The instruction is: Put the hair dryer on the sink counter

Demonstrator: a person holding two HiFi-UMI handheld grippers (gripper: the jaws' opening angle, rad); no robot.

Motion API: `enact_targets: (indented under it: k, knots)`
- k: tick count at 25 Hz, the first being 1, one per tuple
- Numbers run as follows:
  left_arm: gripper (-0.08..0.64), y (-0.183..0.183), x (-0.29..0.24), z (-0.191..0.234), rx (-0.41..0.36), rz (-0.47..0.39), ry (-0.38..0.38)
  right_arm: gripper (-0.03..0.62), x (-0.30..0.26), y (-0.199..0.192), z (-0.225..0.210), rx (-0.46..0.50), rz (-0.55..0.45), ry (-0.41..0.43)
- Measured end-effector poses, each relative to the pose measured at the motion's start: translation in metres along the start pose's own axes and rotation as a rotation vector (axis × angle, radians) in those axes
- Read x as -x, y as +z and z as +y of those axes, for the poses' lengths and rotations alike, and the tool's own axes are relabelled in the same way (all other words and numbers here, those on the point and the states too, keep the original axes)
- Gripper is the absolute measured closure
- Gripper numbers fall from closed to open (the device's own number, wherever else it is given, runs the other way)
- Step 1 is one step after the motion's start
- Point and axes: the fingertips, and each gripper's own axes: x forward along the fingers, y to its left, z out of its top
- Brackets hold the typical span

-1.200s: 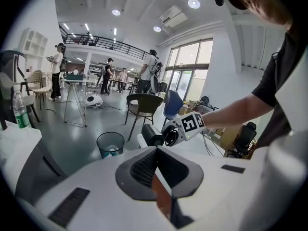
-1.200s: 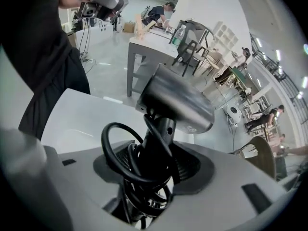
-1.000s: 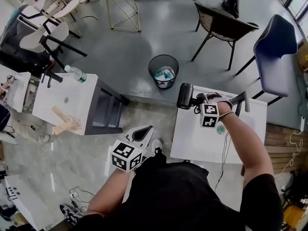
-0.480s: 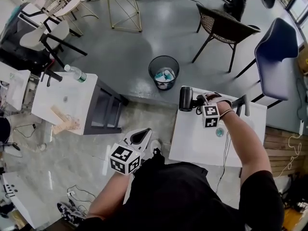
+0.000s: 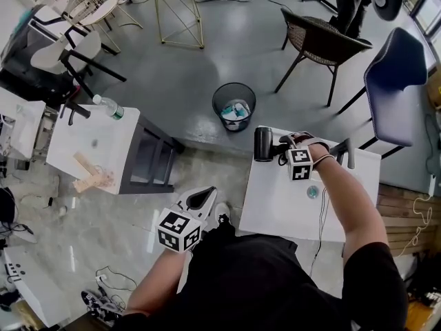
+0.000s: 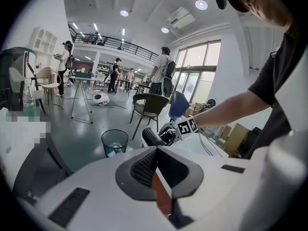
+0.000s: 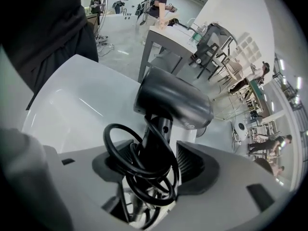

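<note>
Head view first: the right arm is stretched forward over the white sink counter [image 5: 289, 205]. The right gripper [image 5: 281, 147] is at the far-left corner, with the hair dryer [image 5: 264, 144] sitting right at that edge. The left arm is bent, and the left gripper [image 5: 200, 197] hangs low by the body, over the floor.

Left gripper view: the jaws are pressed together with nothing in them.

Right gripper view: the jaws are opening, and the dryer's handle and coiled cord [image 7: 139, 170] are between them. There's a gap at the right pad [image 7: 190, 160].
</note>
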Motion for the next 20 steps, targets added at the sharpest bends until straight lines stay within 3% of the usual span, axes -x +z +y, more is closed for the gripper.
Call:
enact_targets:
  k: [9,20]
  knots:
    - [0.560,-0.002,-0.003,-0.012,-0.001,0.008,-0.011,0.328,0.004,-0.008,-0.001,0.023,0.044,-0.032]
    - [0.560,0.004,-0.013,-0.031,-0.036,0.002,-0.047,0.324,0.043,-0.013,0.000,-0.032,0.052,-0.098]
